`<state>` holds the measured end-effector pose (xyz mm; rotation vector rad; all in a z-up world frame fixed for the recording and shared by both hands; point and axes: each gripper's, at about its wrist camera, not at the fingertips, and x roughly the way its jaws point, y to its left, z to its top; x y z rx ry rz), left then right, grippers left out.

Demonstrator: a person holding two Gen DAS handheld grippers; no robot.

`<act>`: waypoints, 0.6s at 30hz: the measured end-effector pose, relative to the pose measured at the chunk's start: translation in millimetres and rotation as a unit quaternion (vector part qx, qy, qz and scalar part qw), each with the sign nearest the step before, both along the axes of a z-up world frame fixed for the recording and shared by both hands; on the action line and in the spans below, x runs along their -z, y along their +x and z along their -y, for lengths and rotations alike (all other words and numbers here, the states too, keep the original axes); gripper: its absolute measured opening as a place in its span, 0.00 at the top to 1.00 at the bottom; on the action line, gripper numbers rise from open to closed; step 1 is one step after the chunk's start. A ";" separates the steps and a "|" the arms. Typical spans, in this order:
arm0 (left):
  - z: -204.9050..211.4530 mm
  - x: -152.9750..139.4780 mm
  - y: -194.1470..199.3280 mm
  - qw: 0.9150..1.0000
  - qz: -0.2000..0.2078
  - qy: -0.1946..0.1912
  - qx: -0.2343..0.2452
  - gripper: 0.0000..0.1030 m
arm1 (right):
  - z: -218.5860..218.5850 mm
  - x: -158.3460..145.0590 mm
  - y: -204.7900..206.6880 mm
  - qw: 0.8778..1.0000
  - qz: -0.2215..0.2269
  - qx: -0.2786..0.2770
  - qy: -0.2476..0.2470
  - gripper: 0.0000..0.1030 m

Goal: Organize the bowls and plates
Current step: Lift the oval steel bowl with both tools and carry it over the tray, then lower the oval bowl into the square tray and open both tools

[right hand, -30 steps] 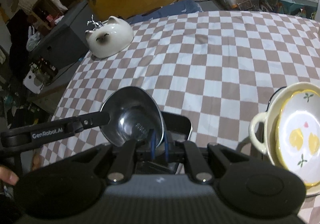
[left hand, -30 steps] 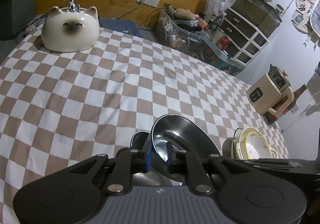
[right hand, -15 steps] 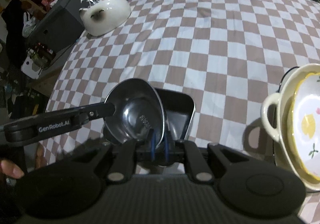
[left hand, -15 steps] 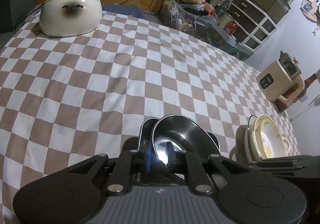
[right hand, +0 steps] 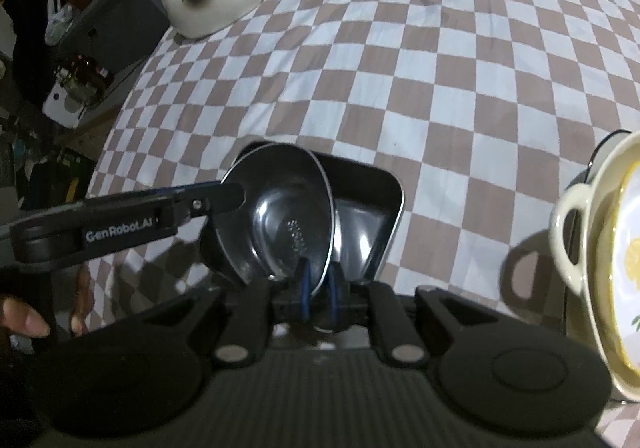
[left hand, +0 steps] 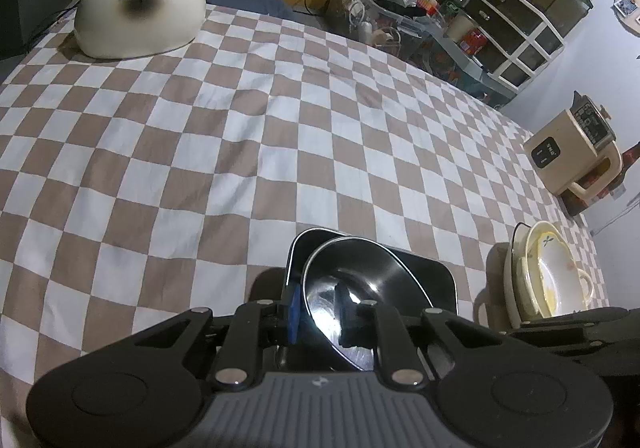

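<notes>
Sinking since a second ago, the steel bowl (left hand: 360, 288) now nests in the square metal tray (right hand: 372, 208) on the checkered bed, left hand-held gripper (left hand: 318, 312) easing apart on its rim, right hand-held gripper (right hand: 318, 288) narrowly pinching it.

The steel bowl (left hand: 360, 280) sits tilted in the square tray (left hand: 432, 280) on the tablecloth (left hand: 240, 152). Stacked dishes (left hand: 548, 280) lie at 3 o'clock; the cat figurine (left hand: 140, 12) at 11 o'clock.
</notes>
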<state>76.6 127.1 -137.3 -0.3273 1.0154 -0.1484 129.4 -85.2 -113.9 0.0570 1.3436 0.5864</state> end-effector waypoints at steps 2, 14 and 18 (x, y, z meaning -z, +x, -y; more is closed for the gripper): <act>1.1 1.0 1.0 1.000 -0.002 0.000 0.001 0.82 | -2.6 3.8 0.8 1.000 -0.001 -0.002 -0.005 0.88; 3.8 7.8 4.1 1.000 -0.011 -0.006 0.004 0.79 | -12.0 11.1 -5.3 1.000 0.010 -0.012 -0.021 0.75; 2.1 2.3 1.9 1.000 0.000 -0.009 0.000 0.73 | -14.8 5.5 -10.8 1.000 0.012 -0.024 -0.013 0.64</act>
